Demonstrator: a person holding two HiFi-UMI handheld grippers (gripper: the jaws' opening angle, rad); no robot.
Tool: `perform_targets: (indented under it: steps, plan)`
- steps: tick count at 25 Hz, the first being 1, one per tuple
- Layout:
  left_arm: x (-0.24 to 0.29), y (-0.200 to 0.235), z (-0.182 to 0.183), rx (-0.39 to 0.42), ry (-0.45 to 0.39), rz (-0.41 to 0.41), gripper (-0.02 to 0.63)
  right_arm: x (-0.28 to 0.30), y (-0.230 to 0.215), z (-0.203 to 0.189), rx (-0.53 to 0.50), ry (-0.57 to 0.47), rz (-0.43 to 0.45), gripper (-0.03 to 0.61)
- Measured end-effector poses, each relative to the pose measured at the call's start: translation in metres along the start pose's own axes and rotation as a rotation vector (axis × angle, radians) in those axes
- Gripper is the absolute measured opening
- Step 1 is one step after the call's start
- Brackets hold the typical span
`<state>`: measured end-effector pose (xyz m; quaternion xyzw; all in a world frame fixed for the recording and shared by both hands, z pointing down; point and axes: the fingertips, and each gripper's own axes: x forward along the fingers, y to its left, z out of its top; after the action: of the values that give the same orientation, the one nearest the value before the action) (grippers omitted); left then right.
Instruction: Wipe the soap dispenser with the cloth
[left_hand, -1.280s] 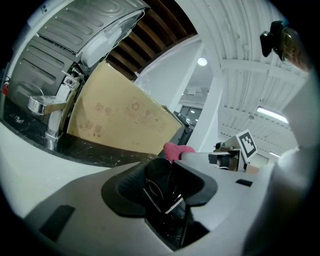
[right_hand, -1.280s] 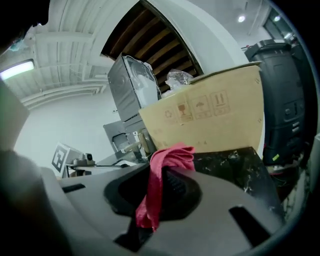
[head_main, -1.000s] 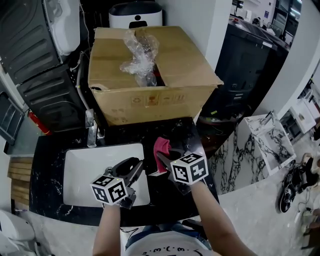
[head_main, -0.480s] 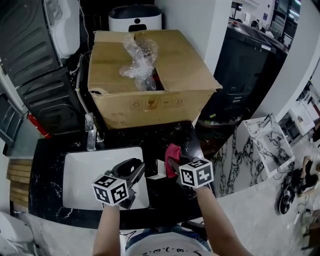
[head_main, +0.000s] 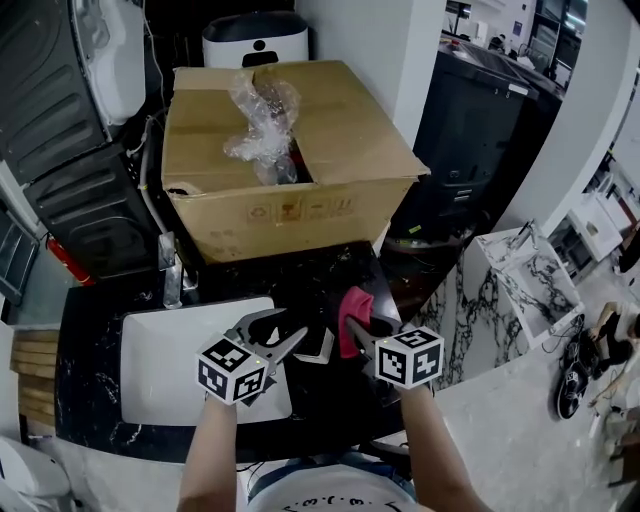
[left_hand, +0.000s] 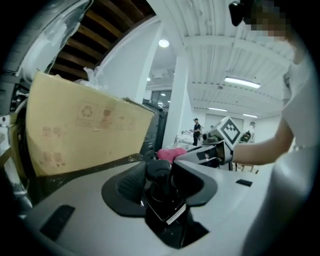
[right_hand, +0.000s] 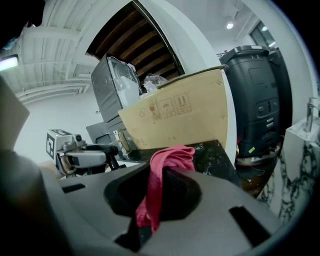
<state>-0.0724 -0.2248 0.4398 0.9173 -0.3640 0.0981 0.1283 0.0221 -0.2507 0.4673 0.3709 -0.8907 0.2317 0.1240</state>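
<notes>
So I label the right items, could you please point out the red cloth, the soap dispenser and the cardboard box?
red cloth (right_hand: 172, 156), right gripper view, on its bunched top fold.
soap dispenser (left_hand: 163, 200), left gripper view, on its dark body.
cardboard box (head_main: 300, 212), head view, on its front wall.

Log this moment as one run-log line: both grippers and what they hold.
left gripper: jaws shut on soap dispenser | right gripper: jaws shut on red cloth | wiping: cloth beside dispenser, contact unclear
</notes>
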Motion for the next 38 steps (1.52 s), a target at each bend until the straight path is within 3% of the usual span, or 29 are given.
perform_targets:
  steps: [5,8,11,14,17,21,24,26,32,34,36,38]
  plan:
    - [0.014,-0.027,0.000,0.173,0.097,-0.262,0.183,-0.016,0.002,-0.001,0.010,-0.025,0.031,0.051]
    - [0.019,-0.054,-0.004,0.319,0.163,-0.418,0.183,-0.021,0.003,-0.002,0.001,-0.027,0.037,0.051]
    - [0.022,-0.072,-0.010,0.441,0.225,-0.469,0.185,-0.025,0.009,-0.003,-0.009,-0.023,0.076,0.051]
    - [0.022,-0.068,-0.010,0.412,0.227,-0.366,0.218,-0.028,0.011,-0.001,-0.006,-0.034,0.100,0.051]
    - [0.014,-0.058,-0.005,0.330,0.148,-0.164,0.254,-0.029,0.007,0.001,0.005,-0.047,0.085,0.051]
    - [-0.001,-0.052,-0.021,0.130,0.064,0.128,0.258,-0.032,-0.001,0.003,0.026,-0.058,0.056,0.051]
    - [0.000,-0.051,-0.029,-0.033,0.005,0.275,0.256,-0.035,-0.013,0.001,0.068,-0.063,0.009,0.051]
    - [0.003,-0.053,-0.029,-0.093,-0.025,0.346,0.247,-0.037,-0.018,-0.002,0.093,-0.066,-0.013,0.051]
    - [0.013,-0.051,-0.027,-0.195,-0.068,0.563,0.203,-0.047,-0.018,-0.006,0.113,-0.077,-0.035,0.051]
    - [0.014,-0.051,-0.026,-0.196,-0.063,0.635,0.186,-0.050,-0.019,-0.008,0.116,-0.076,-0.041,0.051]
    - [0.015,-0.051,-0.025,-0.171,-0.053,0.674,0.181,-0.053,-0.021,-0.010,0.120,-0.075,-0.047,0.051]
    - [0.018,-0.052,-0.025,-0.139,-0.046,0.655,0.101,-0.056,-0.022,-0.011,0.125,-0.074,-0.052,0.051]
